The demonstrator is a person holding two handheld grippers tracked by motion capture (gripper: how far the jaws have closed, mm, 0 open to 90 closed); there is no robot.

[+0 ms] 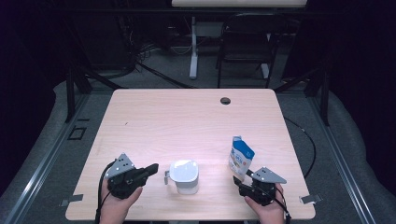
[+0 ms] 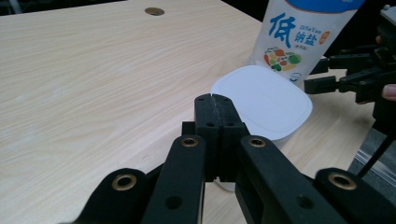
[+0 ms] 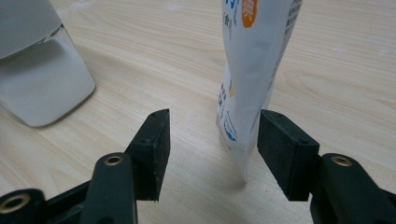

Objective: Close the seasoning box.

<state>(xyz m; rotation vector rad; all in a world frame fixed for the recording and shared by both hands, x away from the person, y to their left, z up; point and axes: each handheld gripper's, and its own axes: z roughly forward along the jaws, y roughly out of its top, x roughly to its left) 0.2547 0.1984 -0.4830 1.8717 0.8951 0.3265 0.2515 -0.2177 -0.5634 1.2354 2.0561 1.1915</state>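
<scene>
A white lidded container (image 1: pixel 184 176) stands near the table's front edge, also seen as a white lid (image 2: pixel 262 100) and a grey-white wall (image 3: pixel 39 79). A blue and white pouch (image 1: pixel 240 158) with printed characters stands upright to its right (image 2: pixel 301 35). My left gripper (image 1: pixel 152 169) is shut and empty, its tips just left of the container (image 2: pixel 215 100). My right gripper (image 1: pixel 242 179) is open, its jaws either side of the pouch's lower edge (image 3: pixel 245 112), the right jaw almost touching the pouch.
The light wooden table (image 1: pixel 187 116) has a round cable hole (image 1: pixel 225 100) near its far edge. A black chair (image 1: pixel 245 42) and a white table leg (image 1: pixel 193 46) stand beyond the table. Metal floor rails run along both sides.
</scene>
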